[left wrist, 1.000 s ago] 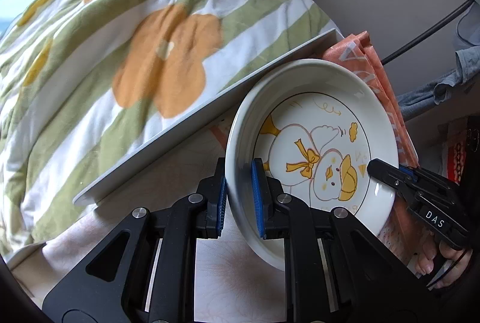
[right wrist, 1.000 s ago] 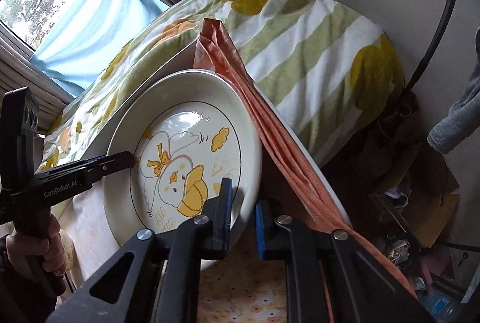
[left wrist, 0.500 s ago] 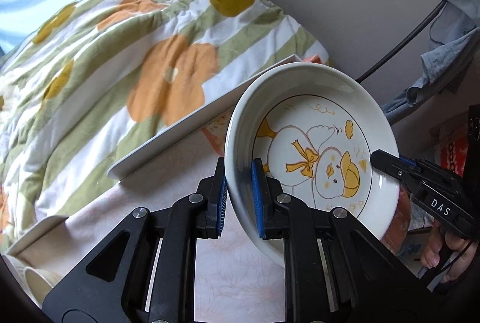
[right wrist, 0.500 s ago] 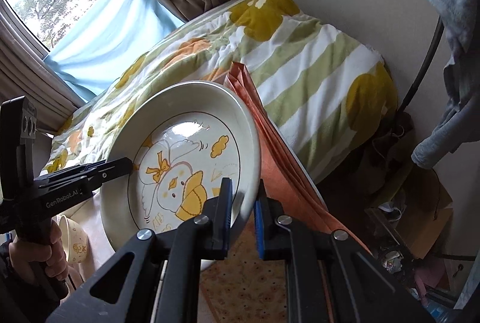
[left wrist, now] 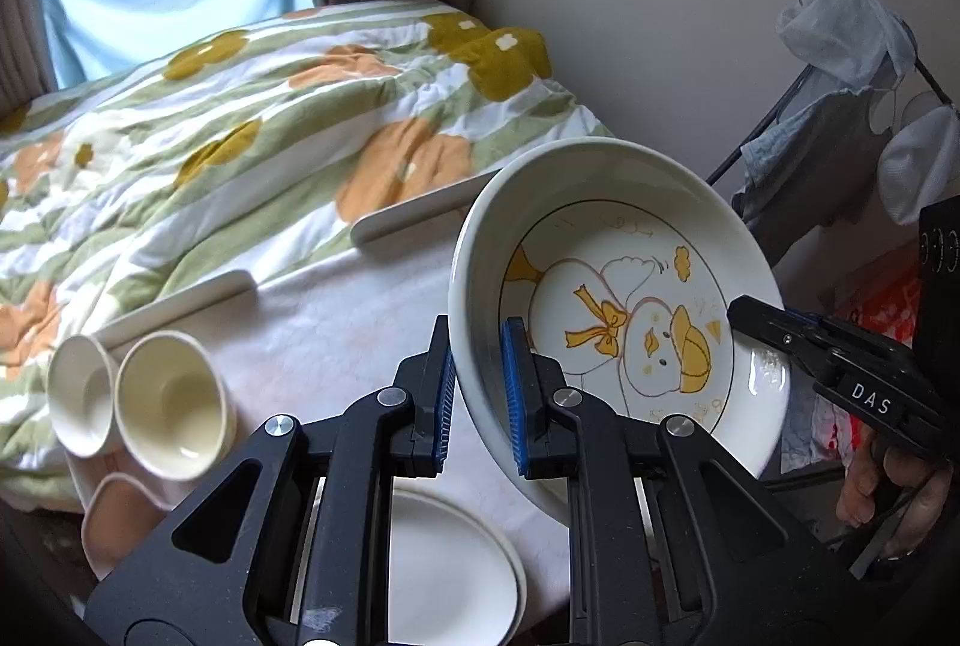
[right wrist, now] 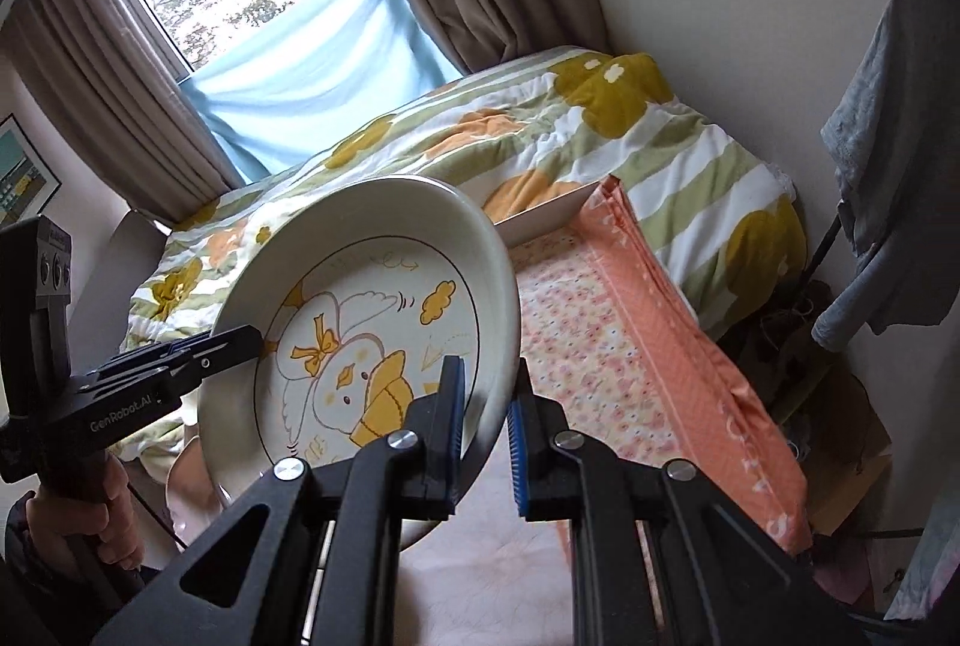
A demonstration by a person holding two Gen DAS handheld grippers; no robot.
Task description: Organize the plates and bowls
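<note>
Cream duck plate (left wrist: 624, 298) (tilted) hangs clamped by opposite rims between left tongs (left wrist: 480, 394) and right tongs (right wrist: 486, 424).

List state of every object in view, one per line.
duck plate: lifted off the table, tilted, gripped at opposite rims
left gripper: shut on the plate rim
right gripper: shut on the plate rim
two cups: lying on their sides, touching
plain plate: flat on the table
</note>
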